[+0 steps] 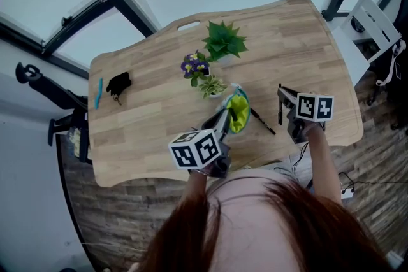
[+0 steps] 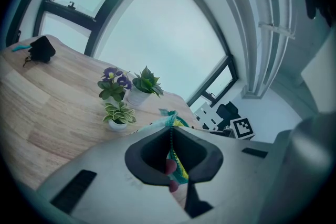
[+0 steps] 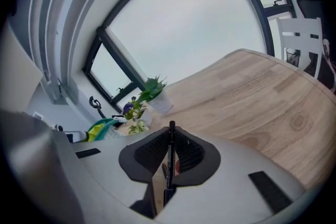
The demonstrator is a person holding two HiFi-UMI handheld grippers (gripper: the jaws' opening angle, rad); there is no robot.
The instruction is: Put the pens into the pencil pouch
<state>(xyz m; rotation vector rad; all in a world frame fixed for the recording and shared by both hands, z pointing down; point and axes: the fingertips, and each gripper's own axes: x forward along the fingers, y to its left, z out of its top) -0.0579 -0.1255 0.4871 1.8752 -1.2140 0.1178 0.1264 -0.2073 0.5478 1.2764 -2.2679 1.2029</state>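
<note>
Head view: pencil pouch [image 1: 238, 113], yellow-green, held up near front edge of table [image 1: 146, 130], left gripper [image 1: 224, 119] at its rim. Right gripper [image 1: 281, 100] just right of it, black pen [image 1: 279, 113] upright in jaws. Between the two lies second black pen [image 1: 262, 122] on wood.
Left gripper view: jaws pinched tight on pouch's zipper edge.
Right gripper view: jaws narrow, clamped on pen; pouch off to left.
</note>
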